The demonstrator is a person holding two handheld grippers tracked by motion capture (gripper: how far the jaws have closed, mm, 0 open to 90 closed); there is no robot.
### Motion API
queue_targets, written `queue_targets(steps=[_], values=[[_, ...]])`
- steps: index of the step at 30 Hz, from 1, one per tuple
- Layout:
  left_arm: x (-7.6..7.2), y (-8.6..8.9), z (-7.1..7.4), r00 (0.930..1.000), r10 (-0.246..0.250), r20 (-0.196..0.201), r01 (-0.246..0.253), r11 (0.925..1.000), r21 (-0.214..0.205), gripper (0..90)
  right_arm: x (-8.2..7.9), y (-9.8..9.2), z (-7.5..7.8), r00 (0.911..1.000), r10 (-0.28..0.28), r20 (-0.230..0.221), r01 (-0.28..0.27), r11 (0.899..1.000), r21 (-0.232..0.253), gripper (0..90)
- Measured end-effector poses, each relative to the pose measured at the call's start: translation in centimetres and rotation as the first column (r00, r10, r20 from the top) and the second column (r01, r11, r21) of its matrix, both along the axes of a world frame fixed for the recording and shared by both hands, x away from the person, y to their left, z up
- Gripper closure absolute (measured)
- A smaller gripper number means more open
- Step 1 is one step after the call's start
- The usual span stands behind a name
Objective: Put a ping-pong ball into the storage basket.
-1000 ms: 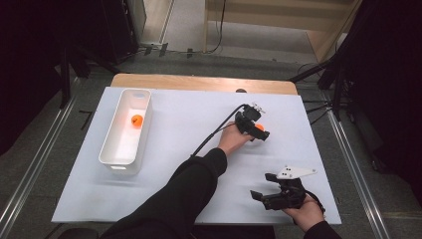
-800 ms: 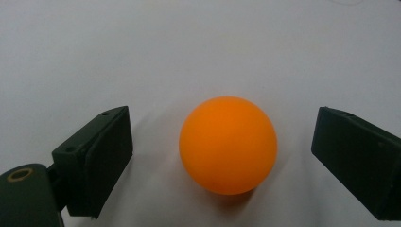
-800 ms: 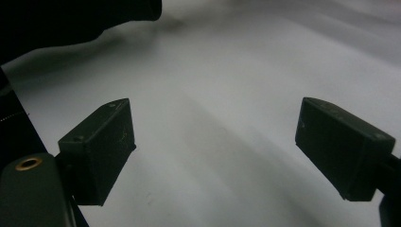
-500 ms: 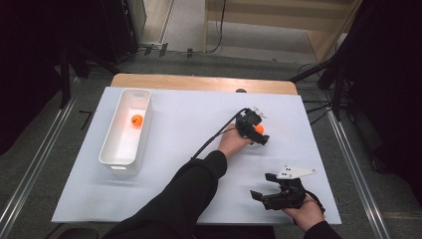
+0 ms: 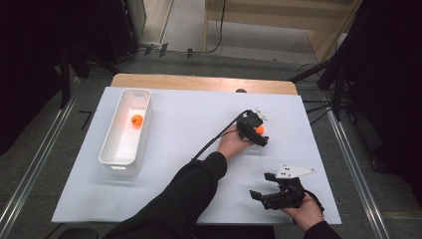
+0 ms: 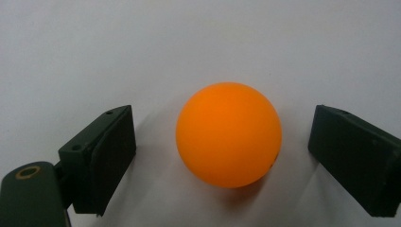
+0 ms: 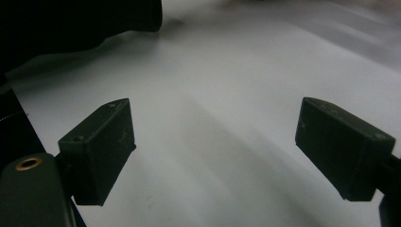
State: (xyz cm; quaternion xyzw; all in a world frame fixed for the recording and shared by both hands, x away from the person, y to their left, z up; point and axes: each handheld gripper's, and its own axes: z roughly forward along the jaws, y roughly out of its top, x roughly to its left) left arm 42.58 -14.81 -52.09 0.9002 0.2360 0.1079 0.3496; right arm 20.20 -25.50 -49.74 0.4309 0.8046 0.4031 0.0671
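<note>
Orange ball (image 6: 229, 135) resting on the white bench (image 5: 189, 134) between the left gripper (image 6: 222, 156)'s jaws, just been closing yet not touching: close evenly at mid-height, gently, no nudging sideways; right gripper (image 7: 215, 156) idle, wide apart, holding nothing.

We see the white table sheet (image 5: 189, 129) brightly and evenly lit from above, while the floor and the room around it fall into deep darkness. In the left gripper view the orange ball (image 6: 229, 134) is sharp, with a soft shadow just beneath it on the sheet. The right gripper view is dimmer and greyer; beyond its black pads (image 7: 99, 146) the sheet blurs, crossed by faint shadow bands.
</note>
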Motion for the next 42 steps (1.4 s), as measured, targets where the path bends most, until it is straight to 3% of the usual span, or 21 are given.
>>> queue_targets(steps=[10,16,19,26,30,33,37,42], values=[[-0.4,0.3,0.2,0.9994,0.032,0.015,-0.031,0.9994,-0.015,26.0,0.0,0.0,0.0,1.0000,0.005,0.006,-0.005,1.000,-0.008,11.2],[-0.7,0.2,0.5,0.9997,0.026,0.005,-0.026,0.9996,-0.010,39.3,0.1,0.0,0.0,1.0000,0.005,0.006,-0.005,1.000,-0.008,11.2],[-0.7,0.2,0.6,0.9993,0.037,0.004,-0.037,0.9992,-0.013,50.2,0.1,0.0,-0.1,0.9999,0.007,0.009,-0.007,1.000,-0.008,11.3],[-0.5,0.3,0.7,0.9991,0.040,-0.011,-0.040,0.9991,-0.014,50.7,0.0,0.2,0.0,0.9999,0.012,0.004,-0.012,1.000,-0.005,11.2],[-0.2,0.5,0.8,0.9967,0.058,-0.056,-0.061,0.9971,-0.046,50.7,0.0,0.1,0.0,0.9999,0.012,0.004,-0.012,1.000,-0.005,11.2],[-0.3,0.5,1.0,0.9959,0.060,-0.068,-0.062,0.9973,-0.038,50.8,-0.1,0.1,0.0,1.0000,0.009,0.003,-0.009,1.000,-0.002,11.3],[-0.4,0.6,1.3,0.9950,0.048,-0.088,-0.051,0.9983,-0.029,50.8,0.0,0.1,0.0,0.9999,0.011,0.007,-0.010,1.000,-0.004,11.2],[-0.6,0.8,2.2,0.9935,0.027,-0.110,-0.033,0.9979,-0.056,50.8,0.0,0.1,0.0,0.9999,0.009,0.007,-0.009,1.000,-0.002,11.3]])
